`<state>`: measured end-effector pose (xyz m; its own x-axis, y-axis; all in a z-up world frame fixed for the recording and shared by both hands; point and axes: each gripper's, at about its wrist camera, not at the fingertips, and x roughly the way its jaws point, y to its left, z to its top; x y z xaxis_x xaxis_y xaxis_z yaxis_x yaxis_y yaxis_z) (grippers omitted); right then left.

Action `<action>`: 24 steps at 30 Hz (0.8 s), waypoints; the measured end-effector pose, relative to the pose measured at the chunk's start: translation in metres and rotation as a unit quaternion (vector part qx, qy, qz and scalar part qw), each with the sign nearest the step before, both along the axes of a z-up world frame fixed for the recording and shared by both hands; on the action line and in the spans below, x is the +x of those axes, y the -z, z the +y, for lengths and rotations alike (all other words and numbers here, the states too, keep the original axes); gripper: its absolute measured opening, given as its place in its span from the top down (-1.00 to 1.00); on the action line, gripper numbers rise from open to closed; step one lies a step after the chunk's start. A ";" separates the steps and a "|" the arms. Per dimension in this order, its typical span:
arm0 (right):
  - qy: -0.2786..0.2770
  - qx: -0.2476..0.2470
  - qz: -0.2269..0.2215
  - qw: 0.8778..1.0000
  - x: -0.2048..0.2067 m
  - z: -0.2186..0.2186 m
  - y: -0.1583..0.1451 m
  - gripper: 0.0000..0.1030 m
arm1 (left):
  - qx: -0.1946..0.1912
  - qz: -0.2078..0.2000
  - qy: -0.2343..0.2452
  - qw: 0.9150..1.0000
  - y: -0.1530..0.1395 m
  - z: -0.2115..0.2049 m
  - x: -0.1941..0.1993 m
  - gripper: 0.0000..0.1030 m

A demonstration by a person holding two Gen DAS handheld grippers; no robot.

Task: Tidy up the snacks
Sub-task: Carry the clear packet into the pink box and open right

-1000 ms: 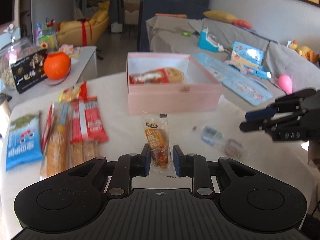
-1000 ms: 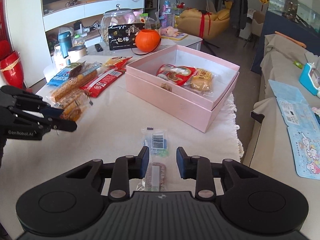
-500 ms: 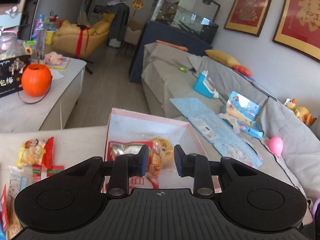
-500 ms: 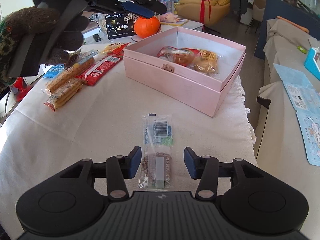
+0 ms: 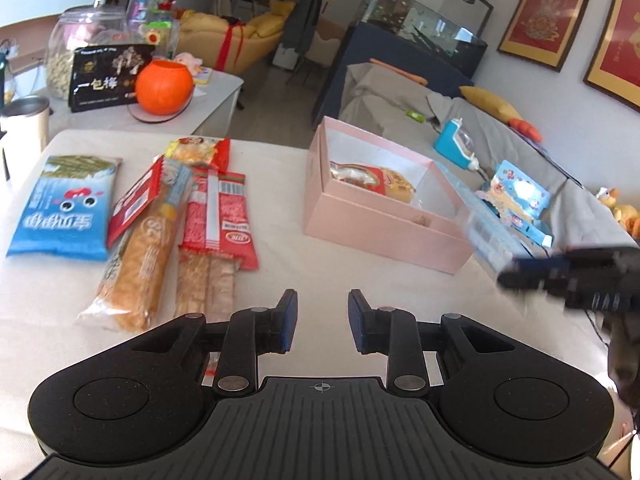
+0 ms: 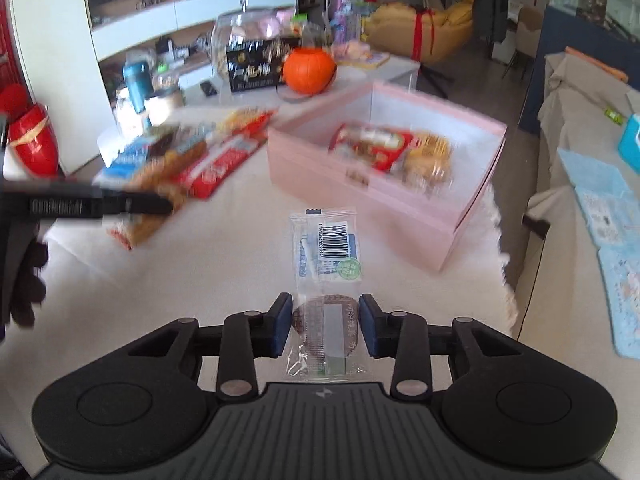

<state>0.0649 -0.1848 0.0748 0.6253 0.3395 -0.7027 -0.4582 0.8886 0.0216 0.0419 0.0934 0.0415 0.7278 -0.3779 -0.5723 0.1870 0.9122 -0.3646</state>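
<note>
An open pink box (image 5: 380, 228) (image 6: 360, 196) on the white table holds a red packet (image 5: 360, 176) and a yellow-orange one. My left gripper (image 5: 322, 320) (image 6: 160, 204) hovers over bare tablecloth in front of the box, shut to a narrow gap with nothing between its pads. A clear-wrapped snack with a barcode (image 6: 326, 256) lies flat between the fingers of my right gripper (image 6: 324, 328) (image 5: 516, 274). Those jaws are closing, with the pads at the wrapper's edges and not squeezing it.
Left of the box lies a pile of snacks: a blue bag (image 5: 64, 208), a long bread packet (image 5: 140, 256) and red packets (image 5: 218, 216). Behind stand an orange pumpkin pot (image 5: 164, 86), a black box (image 5: 108, 76) and a glass jar (image 5: 80, 40). The table edge and a sofa are on the right.
My left gripper lifted the orange snack from the table, carried it over the pink box, then swung back left and low without it. The right jaws widened, then narrowed around the clear packet.
</note>
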 end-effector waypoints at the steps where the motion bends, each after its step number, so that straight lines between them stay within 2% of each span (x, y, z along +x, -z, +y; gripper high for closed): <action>1: 0.005 0.008 -0.022 1.000 0.005 -0.002 -0.017 0.31 | -0.001 0.001 -0.003 1.000 0.000 0.004 -0.003 0.40; 4: 0.045 0.025 -0.065 0.997 0.039 -0.006 -0.065 0.28 | 0.000 -0.001 -0.021 1.000 -0.001 0.012 -0.006 0.40; 6: 0.068 0.033 -0.070 0.995 0.077 -0.007 -0.085 0.04 | 0.008 -0.007 -0.042 0.999 -0.004 0.018 -0.009 0.40; 7: 0.089 0.035 -0.070 0.993 0.093 -0.008 -0.089 -0.16 | 0.017 -0.014 -0.051 0.998 -0.006 0.021 -0.012 0.40; 8: 0.111 0.037 -0.071 0.991 0.106 -0.009 -0.090 -0.20 | 0.030 -0.021 -0.062 0.997 -0.007 0.025 -0.015 0.40; 10: 0.118 0.036 -0.059 0.991 0.119 -0.006 -0.085 -0.20 | 0.053 -0.030 -0.090 0.994 -0.007 0.036 -0.019 0.40; 12: 0.107 0.042 -0.043 0.992 0.118 0.000 -0.071 -0.20 | 0.059 -0.028 -0.119 0.991 -0.005 0.050 -0.019 0.40; 17: 0.047 0.016 0.002 0.999 0.098 0.043 -0.025 -0.20 | 0.040 -0.032 -0.171 0.984 0.006 0.078 -0.014 0.40; 21: 0.005 0.036 0.047 0.998 0.093 0.086 -0.004 -0.20 | 0.049 -0.053 -0.212 0.975 0.017 0.086 -0.014 0.40; 24: -0.006 0.052 0.061 0.997 0.099 0.117 0.003 -0.20 | 0.036 -0.060 -0.242 0.968 0.024 0.096 -0.014 0.40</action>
